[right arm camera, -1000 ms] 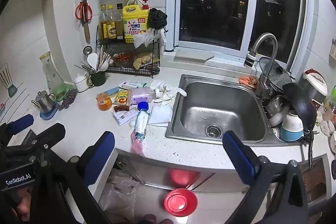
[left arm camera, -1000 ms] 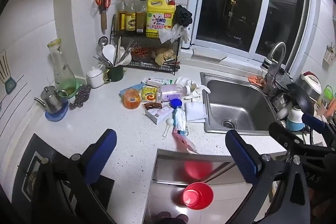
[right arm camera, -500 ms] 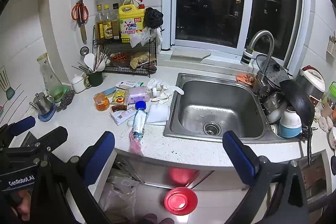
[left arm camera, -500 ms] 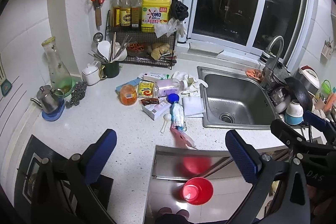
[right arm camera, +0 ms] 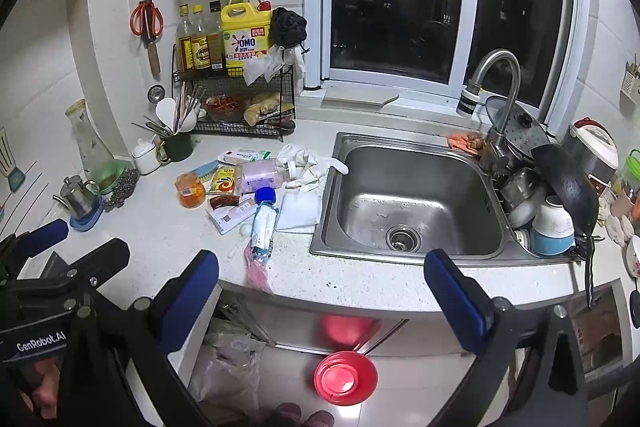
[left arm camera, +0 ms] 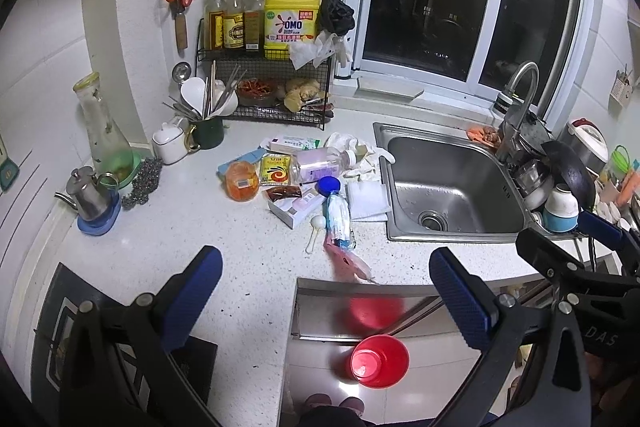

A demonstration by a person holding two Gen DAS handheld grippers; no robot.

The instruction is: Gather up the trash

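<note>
A heap of trash lies on the white counter left of the sink: a blue-capped bottle (left arm camera: 338, 211) (right arm camera: 264, 219), a pink wrapper (left arm camera: 347, 261) (right arm camera: 256, 269) at the counter's front edge, an orange tub (left arm camera: 241, 181), a yellow packet (left arm camera: 275, 169), a clear bottle with a pink label (left arm camera: 320, 165) (right arm camera: 262, 174), small boxes and white tissues (left arm camera: 366, 201). A red bin (left arm camera: 379, 361) (right arm camera: 345, 378) stands on the floor below. My left gripper (left arm camera: 326, 291) and right gripper (right arm camera: 320, 291) are both open and empty, held back from the counter's front edge.
A steel sink (right arm camera: 412, 195) with a tap (right arm camera: 496, 95) is on the right, with pots and bowls (right arm camera: 556, 199) stacked beside it. A wire rack (left arm camera: 264, 83) with bottles stands at the back wall. A kettle (left arm camera: 90, 193) and a glass carafe (left arm camera: 102, 131) stand at the left.
Both grippers have pulled back and risen a little, so the counter looks smaller and farther. Nothing on the counter has moved. Both stay open.
</note>
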